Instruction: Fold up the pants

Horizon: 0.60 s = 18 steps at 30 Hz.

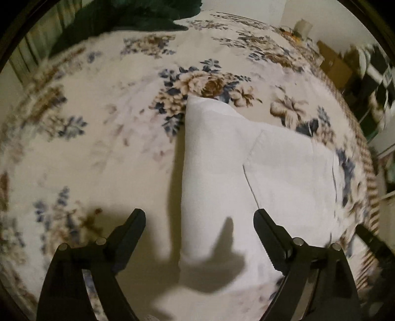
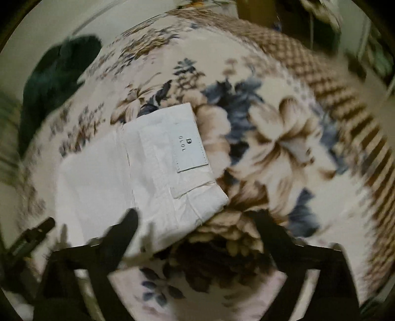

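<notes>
White pants lie folded into a compact block on the floral bedspread. My left gripper is open and empty, held just above the near edge of the pants. In the right wrist view the pants show their waistband with a white label. My right gripper is open and empty above the pants' near corner; this view is blurred by motion. The other gripper's tip shows at the left edge.
A dark green cloth lies at the far end of the bed, also in the right wrist view. Cardboard boxes and clutter stand past the bed's right edge.
</notes>
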Available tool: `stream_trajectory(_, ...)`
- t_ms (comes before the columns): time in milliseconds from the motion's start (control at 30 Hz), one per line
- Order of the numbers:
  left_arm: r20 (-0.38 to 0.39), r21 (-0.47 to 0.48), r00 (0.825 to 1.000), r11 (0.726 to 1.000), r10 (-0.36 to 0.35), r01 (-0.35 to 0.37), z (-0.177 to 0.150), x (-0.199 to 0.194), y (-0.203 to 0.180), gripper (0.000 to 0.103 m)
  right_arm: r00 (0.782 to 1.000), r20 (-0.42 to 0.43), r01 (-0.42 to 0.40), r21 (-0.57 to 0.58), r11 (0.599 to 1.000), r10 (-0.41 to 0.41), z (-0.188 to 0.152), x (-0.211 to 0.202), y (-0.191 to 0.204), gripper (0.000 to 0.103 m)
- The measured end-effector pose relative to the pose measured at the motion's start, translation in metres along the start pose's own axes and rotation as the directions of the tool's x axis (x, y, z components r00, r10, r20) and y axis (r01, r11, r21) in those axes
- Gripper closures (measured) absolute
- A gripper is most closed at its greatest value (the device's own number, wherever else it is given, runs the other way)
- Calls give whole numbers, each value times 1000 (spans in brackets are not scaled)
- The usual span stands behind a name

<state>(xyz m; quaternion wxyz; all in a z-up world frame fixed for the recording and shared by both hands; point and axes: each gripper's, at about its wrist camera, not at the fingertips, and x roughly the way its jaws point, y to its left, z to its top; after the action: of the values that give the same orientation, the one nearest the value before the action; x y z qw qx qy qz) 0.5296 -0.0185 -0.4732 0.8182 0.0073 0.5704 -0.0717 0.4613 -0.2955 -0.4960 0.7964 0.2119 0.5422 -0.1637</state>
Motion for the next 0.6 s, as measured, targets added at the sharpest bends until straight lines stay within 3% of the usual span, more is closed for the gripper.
stream_trajectory(167, 7, 28, 999, 998, 51, -51, -17, -33, -20, 14, 993, 74, 99, -112, 989, -91, -8, -44, 21, 2)
stream_trajectory(333, 54, 19, 995, 996, 86, -87, -31, -74, -32, 14, 989, 125, 103, -176, 979, -82, -24, -99, 32, 1)
stream_trajectory(600, 157, 1, 981, 993, 117, -119, -58, -181, -50, 14, 978, 205, 82, -240, 967, -32, -52, -208, 30, 1)
